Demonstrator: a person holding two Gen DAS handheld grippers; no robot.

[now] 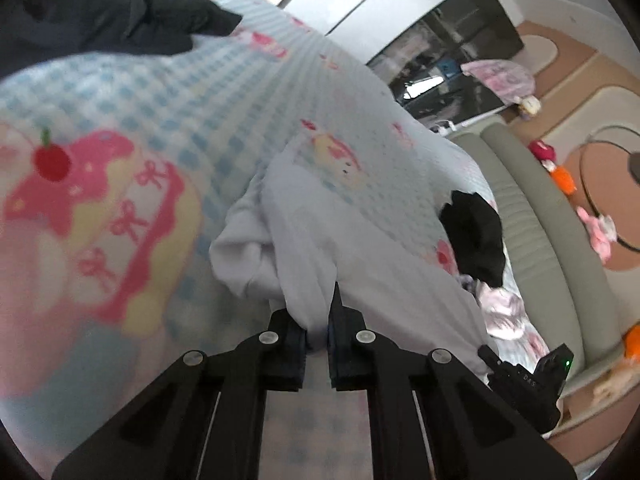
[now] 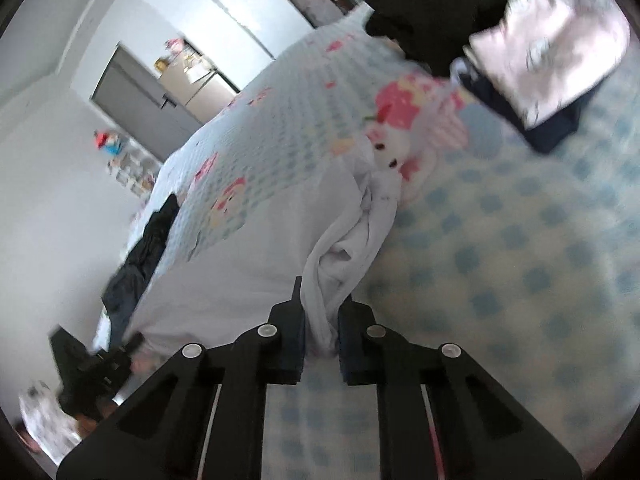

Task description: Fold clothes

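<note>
A white garment (image 1: 316, 232) lies rumpled on the bed, which has a blue-check bedspread (image 1: 192, 92) with pink cake prints. My left gripper (image 1: 316, 316) is shut on a bunched edge of it, and cloth fills the gap between the fingers. In the right wrist view the same white garment (image 2: 272, 268) stretches away to the left. My right gripper (image 2: 324, 312) is shut on another gathered edge of it. The cloth hides the pads of both grippers.
A black garment (image 1: 112, 16) lies at the far left of the bed and another (image 1: 476, 236) near its right edge. A black garment (image 2: 432, 12) and folded pink and navy clothes (image 2: 560, 48) lie far right, with dark clothes (image 2: 148, 240) draped over the bed's left edge.
</note>
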